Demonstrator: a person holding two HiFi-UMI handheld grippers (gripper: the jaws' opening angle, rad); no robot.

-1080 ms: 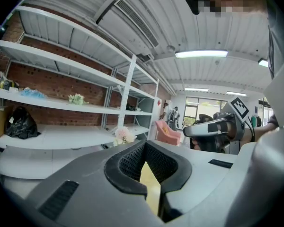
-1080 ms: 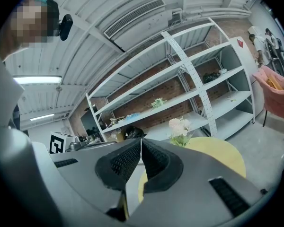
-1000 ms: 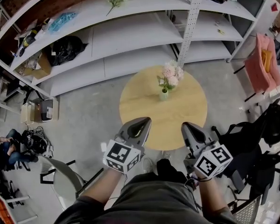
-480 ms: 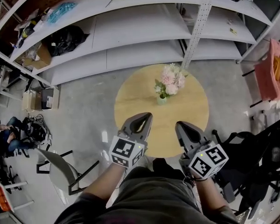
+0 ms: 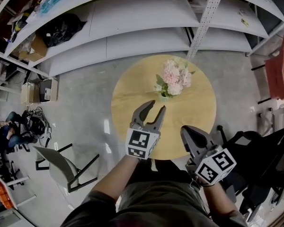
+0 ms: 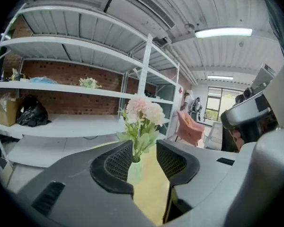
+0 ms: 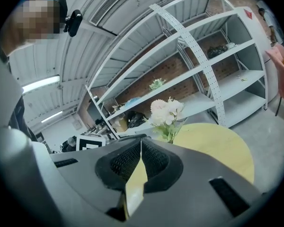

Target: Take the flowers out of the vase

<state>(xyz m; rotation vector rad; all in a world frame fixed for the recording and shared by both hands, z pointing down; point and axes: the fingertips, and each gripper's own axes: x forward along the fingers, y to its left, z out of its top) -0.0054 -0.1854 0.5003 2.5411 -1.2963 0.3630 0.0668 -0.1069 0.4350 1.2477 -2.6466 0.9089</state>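
Note:
A bunch of pale pink flowers (image 5: 174,77) stands upright in a small pale green vase (image 5: 164,96) on a round wooden table (image 5: 132,86). My left gripper (image 5: 153,110) is over the table's near edge, just short of the vase, and its jaws are opening with nothing between them. In the left gripper view the flowers (image 6: 143,111) and vase (image 6: 134,170) show through the gap of that gripper (image 6: 144,162), still some way ahead. My right gripper (image 5: 186,129) is shut and empty at the table's near right edge. In the right gripper view the flowers (image 7: 165,111) rise beyond the shut gripper (image 7: 141,148).
Long white shelving (image 5: 132,18) runs behind the table, with a black bag (image 5: 59,30) and a second flower bunch (image 6: 89,82) on it. A grey chair (image 5: 57,162) stands at the left, a pink chair (image 5: 281,67) at the right, and black chairs (image 5: 260,150) at the near right.
Both grippers have moved forward and down towards the table. The left gripper's jaws, shut in the earlier frames, now stand apart. The right gripper stays shut.

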